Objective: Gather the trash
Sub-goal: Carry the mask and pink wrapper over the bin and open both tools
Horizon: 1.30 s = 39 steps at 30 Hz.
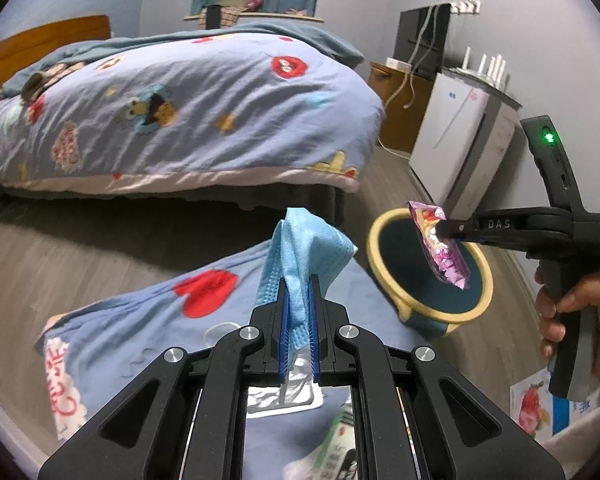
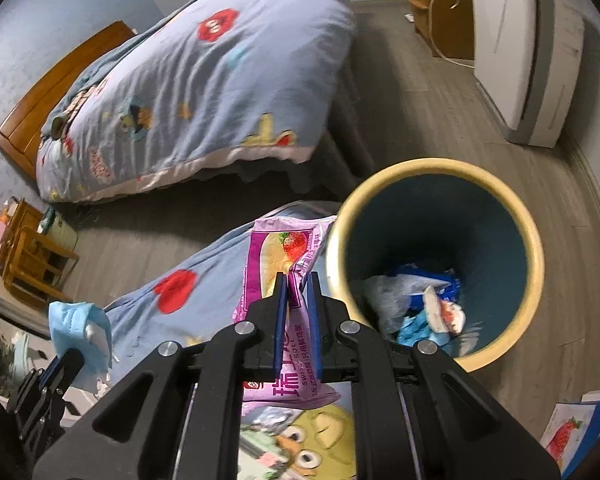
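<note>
Left gripper (image 1: 299,300) at lower centre clamped on a crumpled light-blue face mask (image 1: 300,256), right gripper (image 2: 298,300) pinched a pink-purple foil snack wrapper (image 2: 284,264) held beside the yellow-rimmed dark-teal round trash bin (image 2: 532,248) at right, discarded wrappers (image 2: 416,300) lay inside it

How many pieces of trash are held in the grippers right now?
2. A blue face mask is clamped in the left gripper over the bedding. A pink snack wrapper is clamped in the right gripper beside the bin.
</note>
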{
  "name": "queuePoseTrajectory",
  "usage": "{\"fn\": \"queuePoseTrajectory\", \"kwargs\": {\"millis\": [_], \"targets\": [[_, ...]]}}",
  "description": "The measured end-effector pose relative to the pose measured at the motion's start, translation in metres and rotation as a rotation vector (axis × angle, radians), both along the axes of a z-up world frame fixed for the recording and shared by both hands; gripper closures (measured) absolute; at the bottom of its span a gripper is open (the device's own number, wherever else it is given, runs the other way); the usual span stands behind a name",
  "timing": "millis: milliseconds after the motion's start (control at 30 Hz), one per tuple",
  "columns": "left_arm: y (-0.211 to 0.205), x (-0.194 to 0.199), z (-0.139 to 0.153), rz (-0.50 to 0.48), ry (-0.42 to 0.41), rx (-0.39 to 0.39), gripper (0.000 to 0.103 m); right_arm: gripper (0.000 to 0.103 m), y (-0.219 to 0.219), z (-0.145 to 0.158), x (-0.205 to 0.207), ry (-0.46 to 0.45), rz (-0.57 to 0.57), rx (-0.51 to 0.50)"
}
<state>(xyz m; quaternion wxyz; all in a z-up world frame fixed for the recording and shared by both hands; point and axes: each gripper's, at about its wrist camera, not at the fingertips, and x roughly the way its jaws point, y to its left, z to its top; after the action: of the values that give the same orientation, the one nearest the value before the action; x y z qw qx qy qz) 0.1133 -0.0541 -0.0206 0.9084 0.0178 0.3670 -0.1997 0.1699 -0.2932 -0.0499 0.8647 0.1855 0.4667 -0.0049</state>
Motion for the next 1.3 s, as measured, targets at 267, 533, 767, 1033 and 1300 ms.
{"fn": "queuePoseTrajectory", "kwargs": {"millis": [267,533,767,1033,1300], "targets": [[-0.064,0.013,-0.022,-0.075,0.018,0.062,0.094,0.093,-0.062,-0.027,-0.002,0.043,-0.064,-0.039],[-0.132,0.022,-0.046,-0.158,0.041,0.100,0.094,0.093,-0.117,-0.046,-0.006,0.067,-0.110,-0.083],[-0.182,0.030,-0.072,-0.212,0.074,0.110,0.094,0.093,-0.148,-0.062,-0.008,0.091,-0.164,-0.023],[-0.205,0.041,-0.098,-0.225,0.104,0.089,0.086,0.089,-0.159,-0.072,-0.006,0.092,-0.200,0.017],[-0.201,0.037,-0.096,-0.209,0.073,0.086,0.036,0.052,-0.162,-0.068,-0.009,0.073,-0.220,0.022]]}}
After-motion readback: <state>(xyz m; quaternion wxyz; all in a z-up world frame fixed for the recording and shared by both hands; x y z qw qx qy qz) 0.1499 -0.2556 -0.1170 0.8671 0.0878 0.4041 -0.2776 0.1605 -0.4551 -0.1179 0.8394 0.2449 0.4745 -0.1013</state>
